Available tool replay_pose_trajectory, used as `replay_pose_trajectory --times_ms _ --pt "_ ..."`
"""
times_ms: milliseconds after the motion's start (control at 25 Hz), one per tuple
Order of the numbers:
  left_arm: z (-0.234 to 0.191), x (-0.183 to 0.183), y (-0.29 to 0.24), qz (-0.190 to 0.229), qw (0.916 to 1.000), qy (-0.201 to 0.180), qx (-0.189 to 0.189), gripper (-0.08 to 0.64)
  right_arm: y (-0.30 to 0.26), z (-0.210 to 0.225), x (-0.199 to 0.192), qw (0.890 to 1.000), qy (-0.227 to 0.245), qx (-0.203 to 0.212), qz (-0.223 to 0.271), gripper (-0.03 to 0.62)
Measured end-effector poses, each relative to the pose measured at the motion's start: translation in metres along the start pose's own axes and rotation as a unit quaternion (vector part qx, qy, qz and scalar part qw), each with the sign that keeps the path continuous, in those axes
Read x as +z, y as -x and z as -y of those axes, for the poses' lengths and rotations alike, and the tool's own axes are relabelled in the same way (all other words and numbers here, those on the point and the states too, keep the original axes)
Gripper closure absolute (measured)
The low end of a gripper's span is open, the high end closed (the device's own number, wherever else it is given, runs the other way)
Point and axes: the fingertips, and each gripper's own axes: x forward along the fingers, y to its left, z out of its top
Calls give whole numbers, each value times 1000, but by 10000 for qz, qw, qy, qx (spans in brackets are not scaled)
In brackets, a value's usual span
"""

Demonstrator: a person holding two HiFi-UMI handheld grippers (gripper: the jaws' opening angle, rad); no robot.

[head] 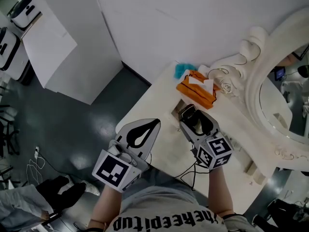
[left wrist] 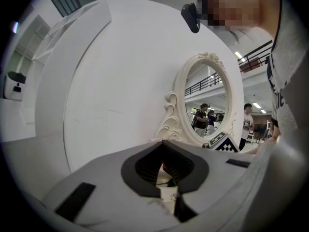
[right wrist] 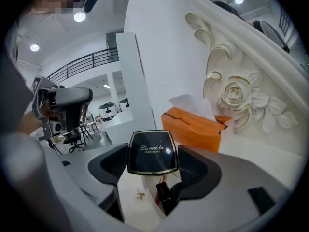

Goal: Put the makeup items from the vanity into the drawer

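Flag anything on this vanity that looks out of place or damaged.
Nothing stands out. The right gripper is shut on the black compact, held straight; the orange tissue box sits flat on the vanity top, and no spill or breakage shows.

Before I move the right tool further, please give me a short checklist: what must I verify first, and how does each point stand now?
1. Right tool is shut on the black powder compact, a jaw on each side: ok.
2. Left tool is free, jaws together on nothing: ok.
3. Orange tissue box stands apart from the compact: ok.
4. Drawer is open beneath the compact: cannot tell.
5. Ornate mirror frame is clear of the right tool: ok.
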Motion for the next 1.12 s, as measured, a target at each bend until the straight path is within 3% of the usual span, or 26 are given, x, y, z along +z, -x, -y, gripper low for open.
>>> replay_pose_trajectory --times_ms 560,680,1120 --pt "-4 -3 -1 0 10000 35 66 537 -9 3 -24 9986 -45 -6 -529 249" --pt "-3 -6 -1 -120 9998 117 62 537 -9 5 -25 9986 -88 -66 -523 288" --pt "-1 -6 0 -147 9998 136 17 537 -6 5 -18 9992 -64 -137 -368 314"
